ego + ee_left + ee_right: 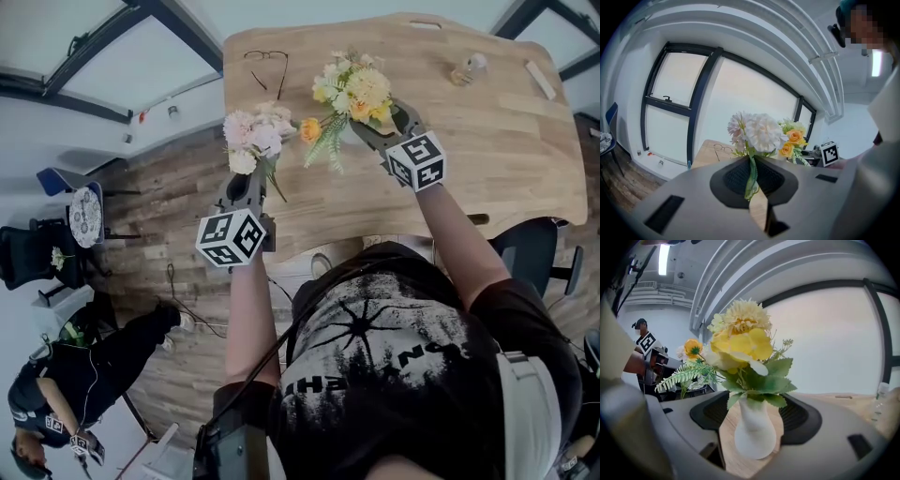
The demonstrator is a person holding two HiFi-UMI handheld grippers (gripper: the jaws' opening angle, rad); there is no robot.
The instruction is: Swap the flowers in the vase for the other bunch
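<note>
I see a light wooden table [506, 159]. A pair of glasses [267, 62] lies near its far left edge. A small clear thing [466, 69] and a pale flat stick [540, 80] lie at the far right. A white vase [753, 432] stands on the wood.

Around the table: furniture, floor and some small things

A light wooden table with rounded corners [506, 141] carries a pair of thin dark-framed glasses [267, 64] near its far left corner. Near the far right side lie a small pale object [466, 69], too small to identify, and a short white bar [539, 80]. A black cable [178, 286] lies on the brown wooden plank floor [178, 197]. A black office chair [530, 251] stands right of the table, a person in black clothes [94, 361] is at the lower left, and large windows with dark frames [740, 108] are behind.
</note>
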